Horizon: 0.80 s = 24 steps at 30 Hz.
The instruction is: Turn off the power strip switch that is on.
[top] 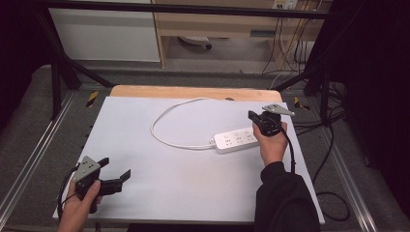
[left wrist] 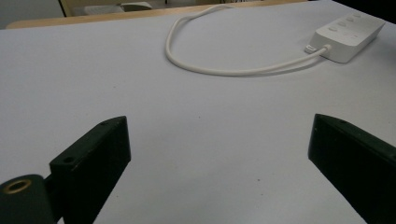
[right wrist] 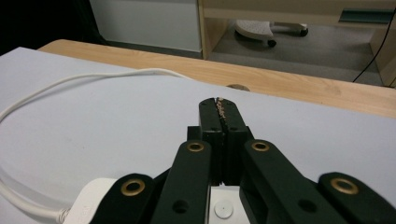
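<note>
Jaws of the right gripper pressed together, nothing between them, poised right above the white power strip at the counter's right side. Left gripper jaws spread wide, near-left corner, well apart from the strip; its cord loops leftward.

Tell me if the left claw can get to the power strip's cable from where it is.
Probably yes. The left claw stands open at the near left, and bare table lies between it and the cable. The right claw is over the power strip, clear of that path.
</note>
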{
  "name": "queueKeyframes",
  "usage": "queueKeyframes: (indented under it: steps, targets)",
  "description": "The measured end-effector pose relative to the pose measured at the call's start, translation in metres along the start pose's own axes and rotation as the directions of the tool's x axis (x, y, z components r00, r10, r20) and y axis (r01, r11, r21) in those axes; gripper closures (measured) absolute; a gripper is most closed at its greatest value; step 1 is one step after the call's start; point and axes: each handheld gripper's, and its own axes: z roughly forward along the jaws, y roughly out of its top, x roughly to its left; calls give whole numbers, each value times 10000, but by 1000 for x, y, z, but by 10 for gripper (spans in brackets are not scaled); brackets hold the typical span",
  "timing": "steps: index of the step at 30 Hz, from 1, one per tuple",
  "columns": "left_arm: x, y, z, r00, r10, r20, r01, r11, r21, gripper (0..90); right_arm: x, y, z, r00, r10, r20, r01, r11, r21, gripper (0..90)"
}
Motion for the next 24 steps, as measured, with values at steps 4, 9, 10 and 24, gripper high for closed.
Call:
queueKeyframes:
  steps: [4, 9, 10, 24]
  targets:
    - [-1, 0, 0, 10000, 87, 44, -87, 9999, 72, 57, 3, -3, 5, 9999, -150, 82, 147, 9993, 342, 900]
    - [-1, 1, -1, 10000, 34, -40, -34, 9999, -133, 57, 5, -8, 12, 9998, -206, 84, 201, 9980, 594, 900]
    - [0, 1, -2, 10000, 29, -42, -30, 9999, -135, 57, 6, -9, 13, 9998, -185, 83, 179, 9976, 676, 900]
    - [-1, 1, -2, 10000, 79, -27, -79, 9999, -140, 57, 24, -24, 31, 9990, -422, -111, 434, 9902, 1330, 900]
